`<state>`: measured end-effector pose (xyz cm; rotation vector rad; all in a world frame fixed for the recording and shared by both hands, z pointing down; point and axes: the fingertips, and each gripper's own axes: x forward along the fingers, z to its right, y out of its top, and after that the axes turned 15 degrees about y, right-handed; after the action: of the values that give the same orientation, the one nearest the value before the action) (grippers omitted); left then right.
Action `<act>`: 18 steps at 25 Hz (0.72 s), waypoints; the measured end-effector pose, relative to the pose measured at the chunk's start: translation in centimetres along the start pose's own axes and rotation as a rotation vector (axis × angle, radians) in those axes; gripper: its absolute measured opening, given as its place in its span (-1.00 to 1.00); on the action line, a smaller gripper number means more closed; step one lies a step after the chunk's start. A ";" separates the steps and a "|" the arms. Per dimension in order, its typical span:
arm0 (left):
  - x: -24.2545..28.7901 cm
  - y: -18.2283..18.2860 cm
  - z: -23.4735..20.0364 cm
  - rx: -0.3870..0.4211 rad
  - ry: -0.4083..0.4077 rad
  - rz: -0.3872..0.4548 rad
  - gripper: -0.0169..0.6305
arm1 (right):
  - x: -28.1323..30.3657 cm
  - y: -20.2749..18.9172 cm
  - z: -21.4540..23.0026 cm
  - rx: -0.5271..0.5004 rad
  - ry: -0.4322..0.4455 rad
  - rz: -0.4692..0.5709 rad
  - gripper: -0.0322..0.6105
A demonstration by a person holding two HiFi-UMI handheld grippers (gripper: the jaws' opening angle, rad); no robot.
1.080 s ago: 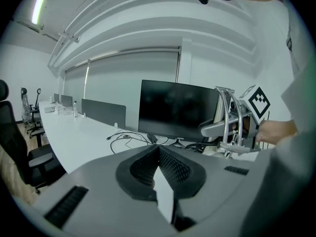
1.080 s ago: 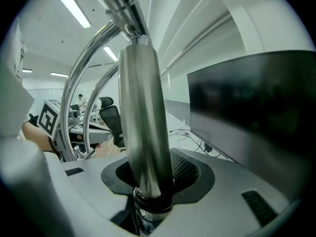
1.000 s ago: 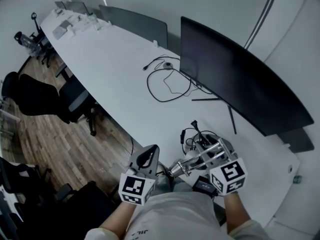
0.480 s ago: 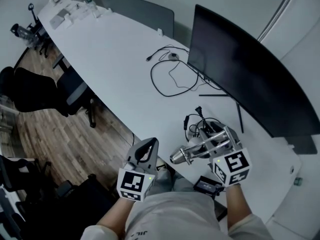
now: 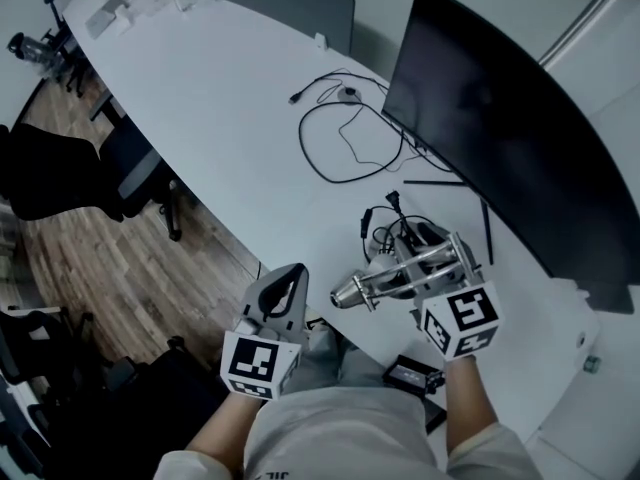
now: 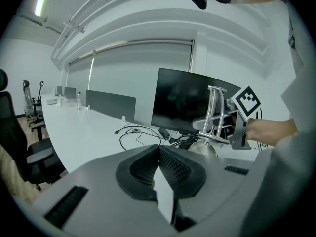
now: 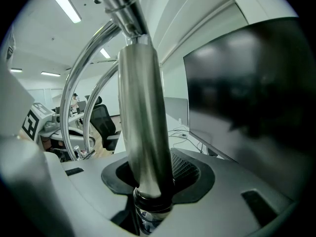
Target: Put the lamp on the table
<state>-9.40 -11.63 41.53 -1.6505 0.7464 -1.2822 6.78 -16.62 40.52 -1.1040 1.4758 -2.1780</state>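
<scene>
I am gripping the chrome desk lamp [image 5: 372, 286] by its tube in my right gripper [image 5: 440, 266] over the white table's [image 5: 220, 118] near edge, my left gripper [image 5: 283, 286] hanging closed, empty.

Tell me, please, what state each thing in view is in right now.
lamp: gripped by its metal tube, over the near edge of the table.
right tongs: shut on the lamp.
left tongs: shut, empty.
monitor: screen dark.
cable: lying loose in a loop on the table.
</scene>
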 end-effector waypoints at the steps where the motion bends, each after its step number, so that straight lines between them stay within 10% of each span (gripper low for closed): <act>1: 0.2 0.0 -0.2 -0.004 0.001 -0.006 -0.93 | 0.3 -0.1 0.1 0.003 -0.002 0.000 -0.38; 18: 4.1 -1.8 -3.6 -0.055 0.006 -0.077 -0.94 | 6.5 -2.2 3.9 0.046 -0.044 -0.016 -0.38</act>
<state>-11.83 -15.45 45.09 -1.7351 0.7341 -1.3313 5.65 -22.21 45.97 -1.1446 1.3967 -2.1724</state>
